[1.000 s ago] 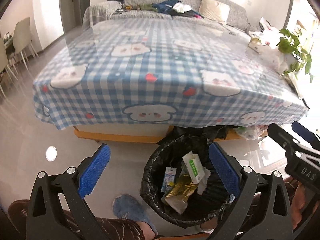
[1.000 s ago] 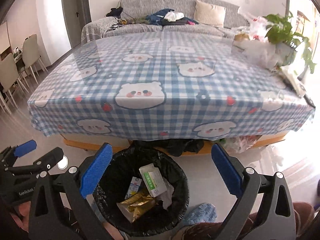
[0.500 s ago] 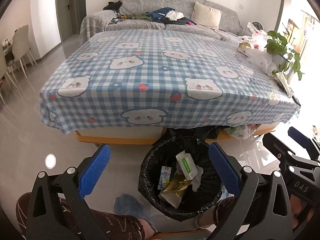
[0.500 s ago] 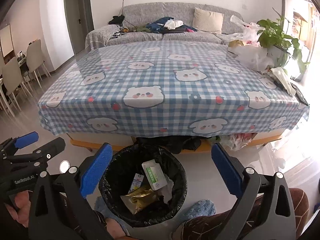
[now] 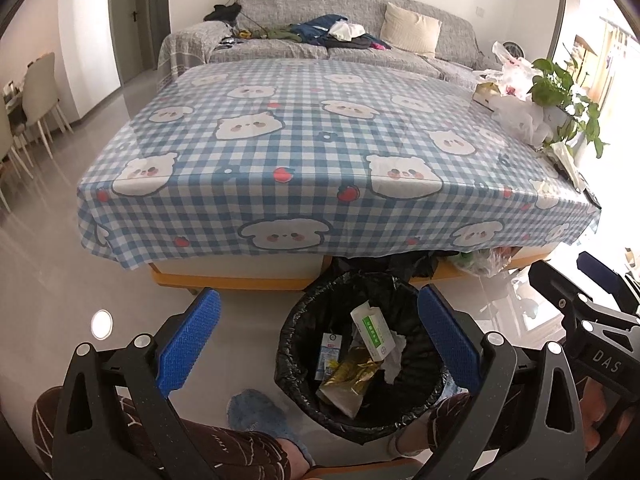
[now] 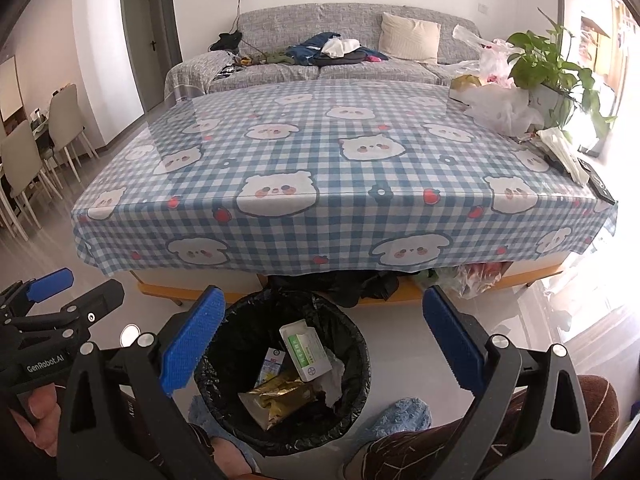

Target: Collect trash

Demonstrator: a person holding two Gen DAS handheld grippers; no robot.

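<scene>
Holding both tools, left tool (image 5: 318, 334) and right tool (image 6: 320, 334), wide open, empty, above bin (image 6: 224, 340); we are risking bumping bin, spilling trash (image 6: 310, 350).

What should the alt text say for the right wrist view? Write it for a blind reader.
An open, empty right tool hangs above a black-lined trash bin on the floor holding a green-and-white box, a gold wrapper and other litter. Beyond it stands a table under a blue checked cloth.

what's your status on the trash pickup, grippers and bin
Left gripper open, empty. Right gripper open, empty. Trash bin on floor before the table, holding green-white box and gold wrapper. Nothing blocking the bin.
</scene>
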